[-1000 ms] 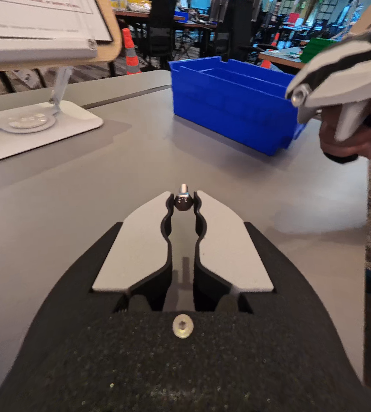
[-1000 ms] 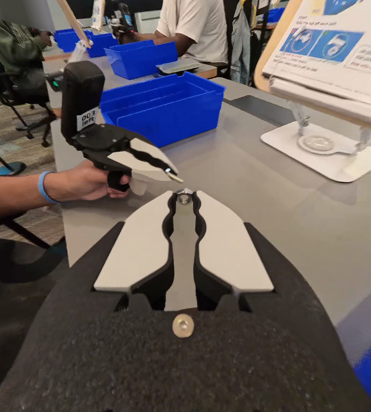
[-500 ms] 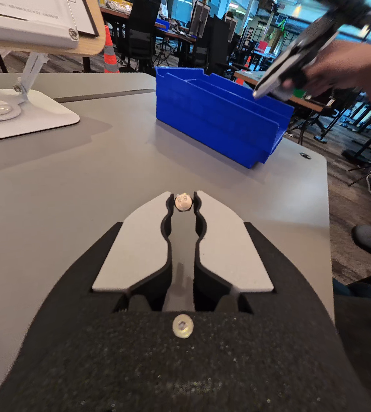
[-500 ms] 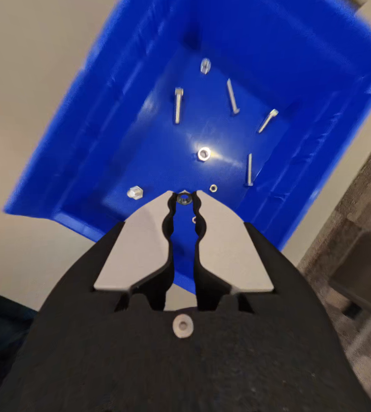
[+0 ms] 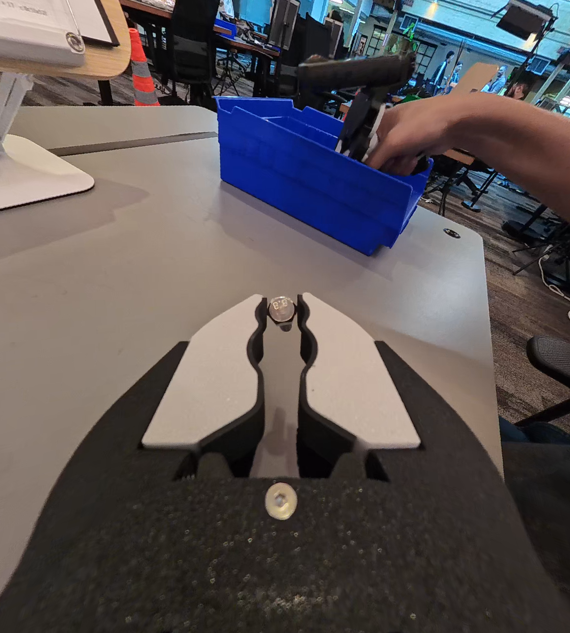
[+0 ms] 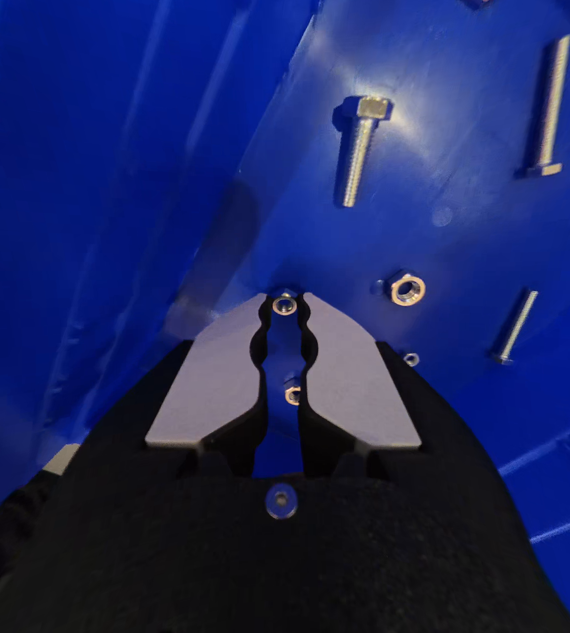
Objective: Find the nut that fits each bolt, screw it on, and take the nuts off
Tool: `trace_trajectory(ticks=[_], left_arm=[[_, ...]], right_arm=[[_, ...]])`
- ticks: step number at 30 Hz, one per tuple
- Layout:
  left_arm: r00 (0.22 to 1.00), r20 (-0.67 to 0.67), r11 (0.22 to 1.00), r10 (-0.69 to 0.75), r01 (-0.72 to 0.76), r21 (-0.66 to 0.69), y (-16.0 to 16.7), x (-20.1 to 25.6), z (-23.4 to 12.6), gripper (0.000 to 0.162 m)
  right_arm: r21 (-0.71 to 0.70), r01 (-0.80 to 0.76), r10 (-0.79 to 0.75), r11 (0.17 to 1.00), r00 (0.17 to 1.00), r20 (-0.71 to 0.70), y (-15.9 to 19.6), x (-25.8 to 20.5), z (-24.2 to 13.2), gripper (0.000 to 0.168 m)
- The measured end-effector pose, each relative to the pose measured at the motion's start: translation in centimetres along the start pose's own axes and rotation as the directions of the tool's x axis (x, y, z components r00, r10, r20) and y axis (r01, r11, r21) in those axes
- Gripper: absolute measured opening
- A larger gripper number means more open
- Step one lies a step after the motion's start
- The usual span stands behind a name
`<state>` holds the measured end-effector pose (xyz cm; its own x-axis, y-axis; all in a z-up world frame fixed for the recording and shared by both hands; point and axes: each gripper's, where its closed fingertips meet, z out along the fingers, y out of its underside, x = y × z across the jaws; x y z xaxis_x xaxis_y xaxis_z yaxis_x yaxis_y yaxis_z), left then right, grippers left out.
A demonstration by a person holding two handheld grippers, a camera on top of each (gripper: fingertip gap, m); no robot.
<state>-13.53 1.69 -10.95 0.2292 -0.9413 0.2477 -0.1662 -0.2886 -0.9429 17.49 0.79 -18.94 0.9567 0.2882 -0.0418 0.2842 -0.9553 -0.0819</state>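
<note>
We've got the left gripper [image 5: 282, 313] clamped on a bolt [image 5: 281, 311] over the desk [image 5: 139, 274], while our right gripper [image 6: 284, 305] pinches a small nut [image 6: 284, 304] deep inside the blue bin [image 6: 105, 171].

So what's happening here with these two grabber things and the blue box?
A person is working two hand-held grippers. The left gripper is shut on a bolt above the grey table. The right gripper is down inside the blue bin, shut on a small nut close to the floor. More bolts and nuts, like a large nut, lie loose there.
</note>
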Motion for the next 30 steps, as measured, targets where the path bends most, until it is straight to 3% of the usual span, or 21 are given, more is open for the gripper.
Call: trace_trajectory(ticks=[1, 4, 6, 9, 11, 13, 14, 16, 18, 20, 22, 25, 30], left_arm=[[1.0, -0.007, 1.0, -0.002, 0.002, -0.001, 0.0, 0.1, 0.0, 0.016], [1.0, -0.019, 1.0, -0.011, 0.011, -0.008, 0.1, 0.1, 0.1, 0.016], [0.999, -0.032, 1.0, -0.009, 0.009, -0.006, 0.1, 0.3, 0.0, 0.016], [0.997, -0.077, 1.0, -0.002, 0.002, -0.006, 0.0, 0.8, -0.1, 0.016], [0.993, -0.117, 1.0, -0.006, 0.004, -0.021, 0.2, 1.2, 0.0, 0.016], [0.984, -0.177, 0.999, -0.013, 0.007, -0.034, 0.3, 1.9, -0.1, 0.016], [0.979, -0.205, 1.0, -0.015, 0.009, -0.029, 0.2, 2.3, -0.3, 0.016], [0.953, -0.301, 0.999, -0.038, 0.035, -0.015, -0.1, 3.4, -0.8, 0.016], [0.914, -0.401, 0.997, -0.066, 0.073, 0.001, -0.5, 4.6, -1.4, 0.016], [0.874, -0.476, 0.993, -0.096, 0.115, 0.012, -0.9, 5.5, -1.9, 0.016], [0.855, -0.505, 0.99, -0.118, 0.144, 0.013, -0.9, 5.8, -2.0, 0.016], [0.834, -0.534, 0.984, -0.14, 0.175, 0.016, -1.1, 6.1, -2.2, 0.016], [0.824, -0.546, 0.983, -0.152, 0.183, 0.002, -0.9, 6.2, -2.1, 0.015]], right_arm=[[-0.009, 0.003, -0.003, 1.0, 1.0, 0.009, 0.1, -0.2, 0.2, 0.015], [0.045, 0.007, -0.008, 0.999, 1.0, 0.017, -0.4, -0.2, 0.1, 0.016], [0.091, 0.0, 0.002, 0.996, 1.0, -0.015, -0.2, 0.6, -1.0, 0.029], [0.392, -0.055, 0.064, 0.918, 0.998, -0.01, -1.6, -0.3, -6.8, 0.033], [0.653, -0.039, 0.037, 0.756, 0.999, 0.017, -2.4, -3.5, -12.1, 0.035], [0.871, -0.055, -0.086, 0.488, 0.99, 0.111, -3.2, -9.5, -16.9, 0.033], [0.927, -0.109, -0.23, 0.36, 0.952, 0.201, -3.1, -13.9, -18.5, 0.03], [0.931, -0.261, -0.511, 0.254, 0.781, 0.359, -2.4, -21.8, -19.0, 0.03], [0.886, -0.335, -0.604, 0.319, 0.649, 0.463, -3.1, -26.6, -15.9, 0.029], [0.882, -0.279, -0.597, 0.379, 0.654, 0.464, -4.2, -28.9, -11.8, 0.033], [0.887, -0.254, -0.607, 0.385, 0.654, 0.451, -4.8, -30.5, -9.8, 0.026], [0.879, -0.104, -0.597, 0.465, 0.697, 0.397, -5.2, -32.2, -6.8, 0.026], [0.868, -0.11, -0.62, 0.485, 0.657, 0.429, -5.3, -33.5, -6.4, 0.024]])
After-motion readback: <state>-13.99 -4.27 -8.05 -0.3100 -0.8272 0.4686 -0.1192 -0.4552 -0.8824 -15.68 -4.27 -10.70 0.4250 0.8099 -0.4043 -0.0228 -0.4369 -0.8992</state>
